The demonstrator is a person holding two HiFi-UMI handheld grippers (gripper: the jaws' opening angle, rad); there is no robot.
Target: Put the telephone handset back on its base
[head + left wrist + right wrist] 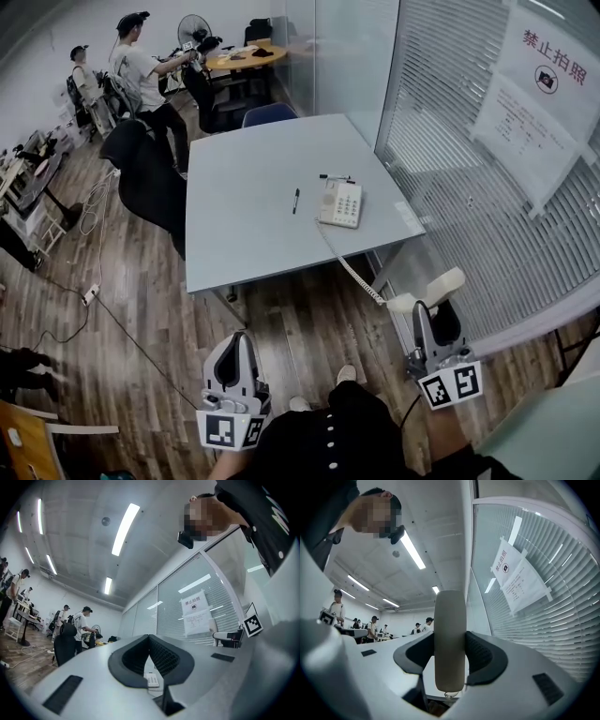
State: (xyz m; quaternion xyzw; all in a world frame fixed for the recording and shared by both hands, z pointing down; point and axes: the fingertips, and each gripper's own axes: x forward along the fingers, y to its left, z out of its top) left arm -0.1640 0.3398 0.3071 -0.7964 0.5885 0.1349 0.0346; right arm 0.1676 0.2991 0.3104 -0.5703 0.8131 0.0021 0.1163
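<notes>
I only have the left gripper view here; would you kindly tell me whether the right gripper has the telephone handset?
Observer: Yes, the right gripper is shut on the beige handset, which stands upright between its jaws.
Operator: Thank you. Where does the cord run?
Observer: The coiled cord runs from the telephone base off the grey table's near edge to the handset.
Operator: Is anything lying near the base?
Observer: A black pen lies left of it, apart.

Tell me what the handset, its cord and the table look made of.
The handset looks like cream plastic, smooth, dull sheen. The cord is a pale coil, probably plastic-sheathed. The table has an even matte grey top, perhaps laminate; unsure.
</notes>
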